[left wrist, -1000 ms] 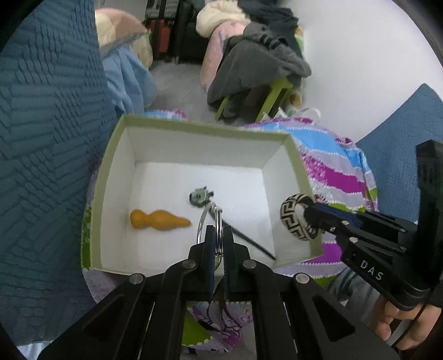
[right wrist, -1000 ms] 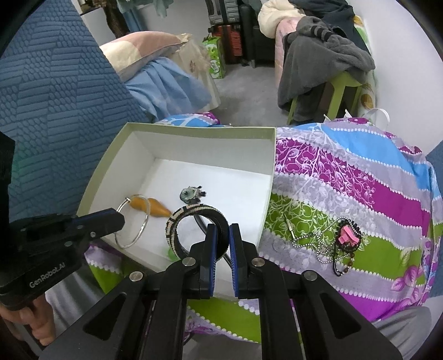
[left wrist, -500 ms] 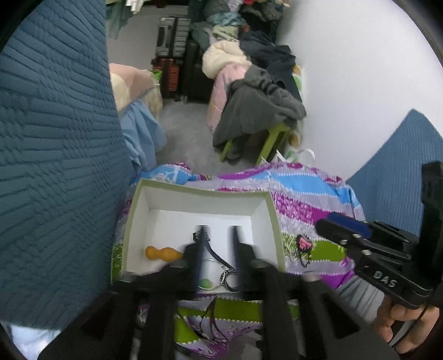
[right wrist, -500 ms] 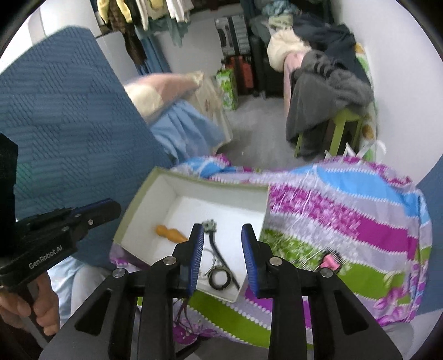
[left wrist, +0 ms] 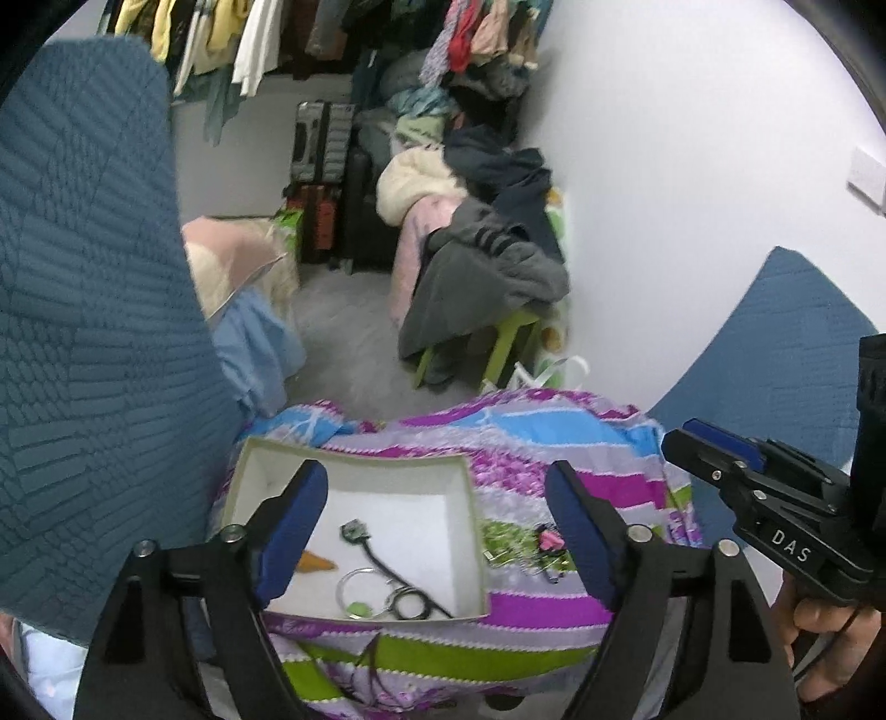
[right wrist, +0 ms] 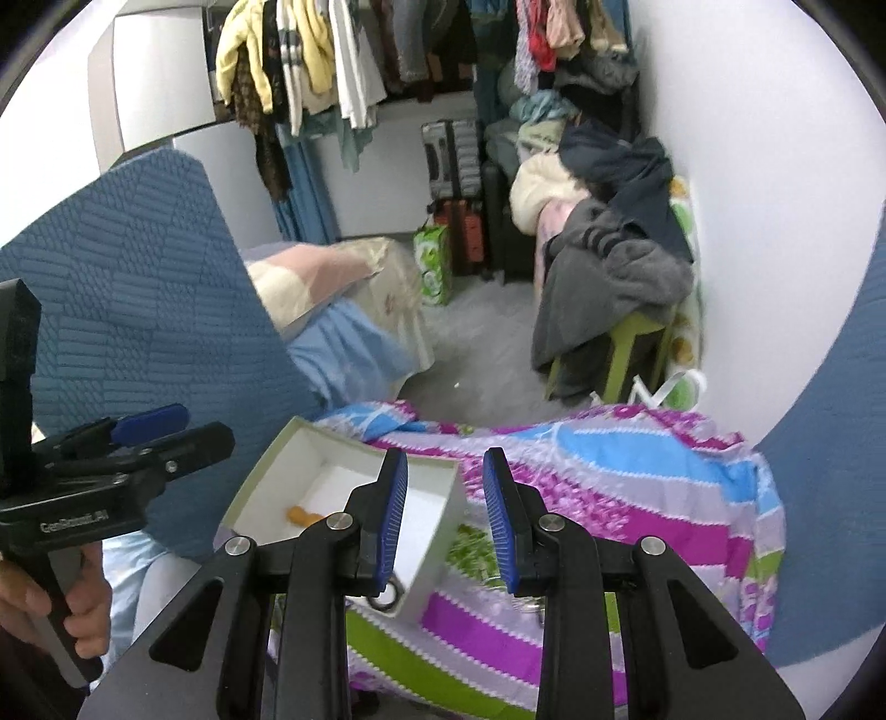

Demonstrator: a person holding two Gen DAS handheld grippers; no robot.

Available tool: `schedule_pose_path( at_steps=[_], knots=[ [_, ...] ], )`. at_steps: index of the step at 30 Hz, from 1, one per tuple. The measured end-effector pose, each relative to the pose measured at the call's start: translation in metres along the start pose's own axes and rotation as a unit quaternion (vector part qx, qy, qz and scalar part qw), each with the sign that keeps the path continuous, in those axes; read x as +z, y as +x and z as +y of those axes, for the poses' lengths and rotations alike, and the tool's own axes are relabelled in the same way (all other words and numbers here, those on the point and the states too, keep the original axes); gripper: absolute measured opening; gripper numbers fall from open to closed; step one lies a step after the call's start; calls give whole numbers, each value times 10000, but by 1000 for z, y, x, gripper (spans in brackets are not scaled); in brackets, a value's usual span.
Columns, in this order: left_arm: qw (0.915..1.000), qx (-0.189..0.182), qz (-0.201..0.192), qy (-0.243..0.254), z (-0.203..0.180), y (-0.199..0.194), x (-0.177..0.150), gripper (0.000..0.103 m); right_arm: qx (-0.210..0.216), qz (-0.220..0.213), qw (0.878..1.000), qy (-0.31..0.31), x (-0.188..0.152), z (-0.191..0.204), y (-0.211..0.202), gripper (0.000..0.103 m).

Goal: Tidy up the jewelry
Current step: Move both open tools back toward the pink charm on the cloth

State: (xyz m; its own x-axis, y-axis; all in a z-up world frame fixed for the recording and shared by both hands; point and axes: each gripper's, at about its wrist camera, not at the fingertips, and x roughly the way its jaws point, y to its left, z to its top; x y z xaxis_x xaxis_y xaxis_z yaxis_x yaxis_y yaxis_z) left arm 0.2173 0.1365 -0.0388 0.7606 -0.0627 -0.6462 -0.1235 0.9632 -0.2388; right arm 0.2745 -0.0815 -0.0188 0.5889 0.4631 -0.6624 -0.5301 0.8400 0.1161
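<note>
A white box with a green rim [left wrist: 354, 453] sits on a colourful striped cloth [left wrist: 554, 443]. Inside lie an orange gourd-shaped piece [left wrist: 317, 562], a silver ring bangle [left wrist: 360, 592], a dark patterned bangle [left wrist: 412, 603] and a green-headed hairpin [left wrist: 354, 530]. A pink-and-black piece with chains [left wrist: 548, 545] lies on the cloth right of the box. My left gripper [left wrist: 437, 540] is open and empty, high above the box. My right gripper [right wrist: 446, 520] is open and empty, above the box's right edge [right wrist: 443, 531]. It also shows in the left wrist view [left wrist: 714, 448].
Blue quilted panels [left wrist: 83, 332] stand at left and right. Behind are a green stool piled with clothes [left wrist: 487, 266], suitcases [left wrist: 318, 144], a pillow and blue cloth [right wrist: 332, 310], and hanging clothes [right wrist: 343, 50]. A white wall [left wrist: 692, 166] is at right.
Both grippers have opened, let the silver ring and the patterned bangle go into the box, and drawn back upward and away from it.
</note>
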Motion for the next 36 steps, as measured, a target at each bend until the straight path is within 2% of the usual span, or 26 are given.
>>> schedule_pose_path(
  at_steps=[10, 16, 25, 27, 36],
  knots=[
    [9993, -321, -173, 110, -45, 0, -13, 82, -202, -129, 9997, 89, -25, -34, -22, 26],
    [9992, -364, -88, 149, -70, 16, -33, 82, -318, -182, 9991, 211, -49, -58, -25, 26],
    [9972, -542, 503, -57, -83, 65, -69, 79, -377, 180, 9978, 511, -100, -96, -7, 26],
    [9965, -597, 588, -46, -87, 75, -75, 72, -348, 275, 9975, 542, -109, -104, -2, 26],
    [9899, -822, 1154, 50, -113, 127, -110, 57, -138, 627, 9962, 590, -130, -132, 31, 26]
  ],
)
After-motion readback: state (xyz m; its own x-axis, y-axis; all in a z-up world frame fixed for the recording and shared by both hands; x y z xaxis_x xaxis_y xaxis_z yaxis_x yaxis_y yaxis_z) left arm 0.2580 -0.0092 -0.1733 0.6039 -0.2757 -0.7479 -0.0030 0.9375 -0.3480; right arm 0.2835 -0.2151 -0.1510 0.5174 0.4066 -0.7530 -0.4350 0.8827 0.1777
